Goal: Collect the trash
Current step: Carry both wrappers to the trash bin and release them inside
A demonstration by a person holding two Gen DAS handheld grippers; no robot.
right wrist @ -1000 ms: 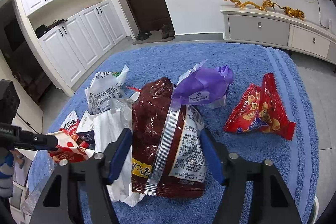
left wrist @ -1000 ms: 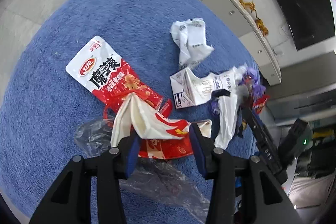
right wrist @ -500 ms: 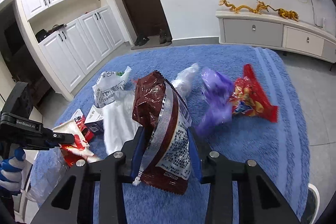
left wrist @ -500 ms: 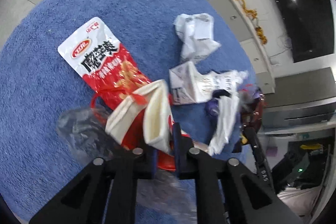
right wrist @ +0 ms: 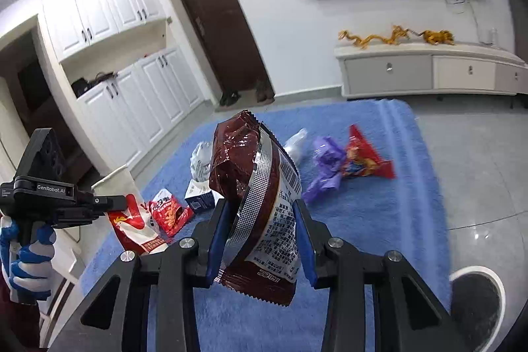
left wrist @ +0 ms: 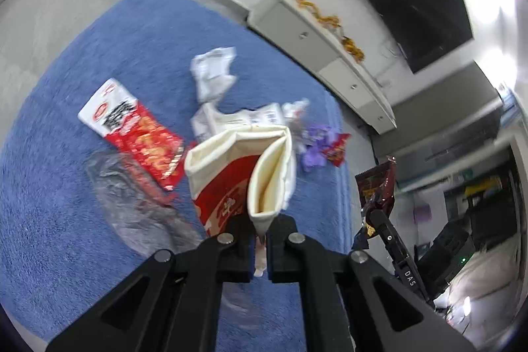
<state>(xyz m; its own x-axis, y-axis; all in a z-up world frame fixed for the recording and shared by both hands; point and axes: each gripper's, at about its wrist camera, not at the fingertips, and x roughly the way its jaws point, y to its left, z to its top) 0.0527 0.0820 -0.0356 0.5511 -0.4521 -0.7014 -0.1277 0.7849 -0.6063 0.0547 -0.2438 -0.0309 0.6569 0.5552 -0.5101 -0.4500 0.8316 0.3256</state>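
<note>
The left gripper (left wrist: 260, 248) is clamped on the lower edge of a cream-and-red paper bag (left wrist: 241, 167), its jaws nearly together with the paper pinched between them, and the bag hangs clear above the blue rug (left wrist: 66, 187). The right gripper (right wrist: 260, 236) grips a dark brown snack bag (right wrist: 254, 187) across its middle, both blue pads pressed against the foil (the bag stands upright between them, lifted off the rug).

Other trash lies on the rug. In the left view a red snack packet (left wrist: 132, 131) lies flat beside a sheet of clear plastic (left wrist: 132, 203), with a crumpled white wrapper (left wrist: 213, 73) farther off and another white wrapper (left wrist: 237, 121) just behind the paper bag. Toward the rug's far edge a purple wrapper (right wrist: 325, 167) touches a red triangular packet (right wrist: 366, 160).

A gloved hand (right wrist: 29, 253) holds the left gripper's handle at the edge of the right view.
</note>
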